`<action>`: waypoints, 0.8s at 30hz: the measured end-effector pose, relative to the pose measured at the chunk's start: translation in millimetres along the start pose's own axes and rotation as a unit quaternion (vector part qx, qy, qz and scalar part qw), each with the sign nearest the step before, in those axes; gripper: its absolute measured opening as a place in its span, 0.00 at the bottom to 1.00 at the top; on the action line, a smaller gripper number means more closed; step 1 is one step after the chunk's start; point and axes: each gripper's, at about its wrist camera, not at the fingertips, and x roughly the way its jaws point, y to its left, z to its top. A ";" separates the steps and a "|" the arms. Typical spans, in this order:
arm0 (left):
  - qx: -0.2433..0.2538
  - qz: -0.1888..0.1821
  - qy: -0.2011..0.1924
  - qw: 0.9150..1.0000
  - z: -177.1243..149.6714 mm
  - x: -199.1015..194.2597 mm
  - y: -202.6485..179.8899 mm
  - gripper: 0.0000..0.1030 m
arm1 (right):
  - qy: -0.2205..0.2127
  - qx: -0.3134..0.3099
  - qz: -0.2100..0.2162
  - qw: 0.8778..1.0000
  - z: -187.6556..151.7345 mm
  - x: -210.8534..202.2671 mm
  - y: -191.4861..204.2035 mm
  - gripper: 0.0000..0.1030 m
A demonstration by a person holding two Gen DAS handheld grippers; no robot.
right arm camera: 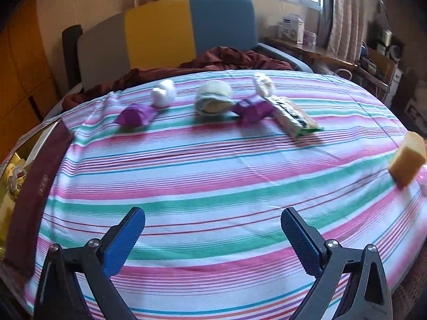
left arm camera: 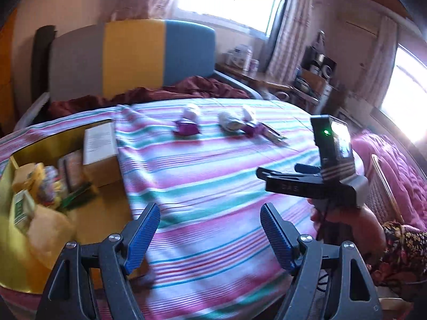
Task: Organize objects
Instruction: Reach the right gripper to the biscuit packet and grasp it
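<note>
My right tongs [right arm camera: 213,242], spread and empty like my left tongs [left arm camera: 210,236], sit nearer the snack packet [right arm camera: 295,118], which lies ahead-right, long axis diagonal.

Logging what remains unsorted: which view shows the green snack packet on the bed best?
The right wrist view: the green snack packet lies in full sight on the striped bedsheet, its printed face readable as a wrapper, touching a purple bundle. The left wrist view shows it only as a thin, blurred sliver, far off.
</note>
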 end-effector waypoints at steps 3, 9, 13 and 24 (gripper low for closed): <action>0.007 -0.014 0.015 1.000 1.6 9.6 -11.7 0.76 | 0.001 0.006 -0.006 1.000 1.8 3.6 -15.8 0.99; 0.018 -0.019 0.035 0.999 1.5 22.2 -25.9 0.76 | -0.008 0.026 -0.047 0.999 28.7 15.7 -62.3 0.93; 0.024 -0.018 0.045 0.999 2.4 28.9 -31.9 0.76 | -0.010 0.067 -0.044 0.997 51.6 28.6 -98.0 0.79; 0.012 -0.016 0.079 0.997 10.6 58.9 -33.9 0.76 | 0.029 0.078 -0.034 0.996 114.6 94.4 -127.3 0.71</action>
